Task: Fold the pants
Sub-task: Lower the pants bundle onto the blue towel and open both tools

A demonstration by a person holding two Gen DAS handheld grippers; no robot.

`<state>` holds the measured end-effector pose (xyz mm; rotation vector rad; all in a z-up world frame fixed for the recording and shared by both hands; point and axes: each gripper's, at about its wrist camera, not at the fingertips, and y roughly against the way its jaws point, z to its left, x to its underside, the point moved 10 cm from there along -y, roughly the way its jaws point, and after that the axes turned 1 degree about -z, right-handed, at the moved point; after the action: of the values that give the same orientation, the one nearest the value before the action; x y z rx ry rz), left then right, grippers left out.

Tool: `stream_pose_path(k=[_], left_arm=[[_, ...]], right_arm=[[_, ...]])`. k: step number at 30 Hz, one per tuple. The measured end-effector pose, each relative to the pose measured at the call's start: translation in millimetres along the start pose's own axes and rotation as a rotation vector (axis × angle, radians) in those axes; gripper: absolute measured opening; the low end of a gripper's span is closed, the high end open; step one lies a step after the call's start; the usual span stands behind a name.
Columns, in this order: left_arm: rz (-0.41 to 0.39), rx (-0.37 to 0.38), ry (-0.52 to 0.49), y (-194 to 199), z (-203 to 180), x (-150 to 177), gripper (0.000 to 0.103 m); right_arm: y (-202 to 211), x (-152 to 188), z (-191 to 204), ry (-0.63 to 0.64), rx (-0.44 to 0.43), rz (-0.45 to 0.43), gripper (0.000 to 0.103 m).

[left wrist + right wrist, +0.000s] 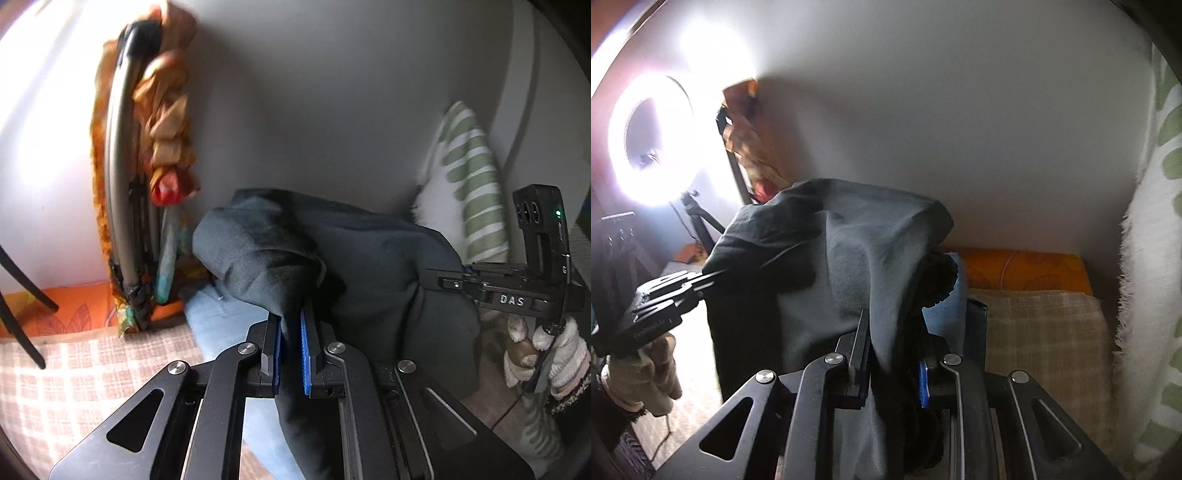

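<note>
The dark pants hang bunched in the air above the checked bedcover. The left gripper has its jaws nearly closed on a fold of the cloth, and the right gripper pinches another fold between its jaws.

Dark grey pants, bunched, held aloft, draping down

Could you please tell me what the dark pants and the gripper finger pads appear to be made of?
The dark grey pants look like a soft, matte woven fabric, draping in loose folds. The blue ribbed pads on the left gripper look like moulded rubber or plastic; which one is unclear.
</note>
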<state>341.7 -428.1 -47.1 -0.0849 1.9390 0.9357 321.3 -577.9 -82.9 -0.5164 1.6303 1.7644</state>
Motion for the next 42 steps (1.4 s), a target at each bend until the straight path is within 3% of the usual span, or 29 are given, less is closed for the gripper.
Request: stream_pose_path(k=[3, 7, 11, 13, 19, 21, 25, 31, 42], left_arm=[[0.028, -0.044, 0.005, -15.6, 15.0, 7.4, 0.007], [0.082, -0.107, 0.022, -25.8, 35.0, 19.3, 0.009], [0.069, -0.114, 0.022, -16.9, 41.0, 18.4, 0.018], [0.067, -0.108, 0.029, -10.4, 40.9, 18.7, 0.023], [0.058, -0.081, 0.050, 15.4, 39.2, 17.6, 0.047], [0.055, -0.074, 0.046, 30.3, 36.4, 19.3, 0.048], [0.047, -0.064, 0.040, 57.6, 24.1, 22.7, 0.062], [0.032, -0.069, 0.032, 93.1, 3.7, 32.8, 0.071], [-0.012, -0.065, -0.001, 164.4, -25.5, 59.3, 0.074]], right_arm=[[-22.4, 4.1, -9.9, 0.004, 0.002, 0.030, 0.019], [-37.9, 10.0, -31.8, 0.010, 0.119, 0.071, 0.043], [-30.7, 12.6, -38.2, -0.019, 0.137, 0.060, 0.050], [-24.2, 13.7, -39.0, -0.013, 0.167, 0.052, 0.060], [1.4, 13.9, -25.0, -0.019, 0.181, 0.010, 0.068], [13.9, 17.4, -21.9, -0.015, 0.191, -0.004, 0.071], [43.0, 24.8, -10.5, -0.038, 0.191, -0.039, 0.075], [86.1, 38.6, 7.0, -0.023, 0.202, -0.080, 0.084], [147.8, 68.7, 56.4, 0.009, 0.197, -0.146, 0.094]])
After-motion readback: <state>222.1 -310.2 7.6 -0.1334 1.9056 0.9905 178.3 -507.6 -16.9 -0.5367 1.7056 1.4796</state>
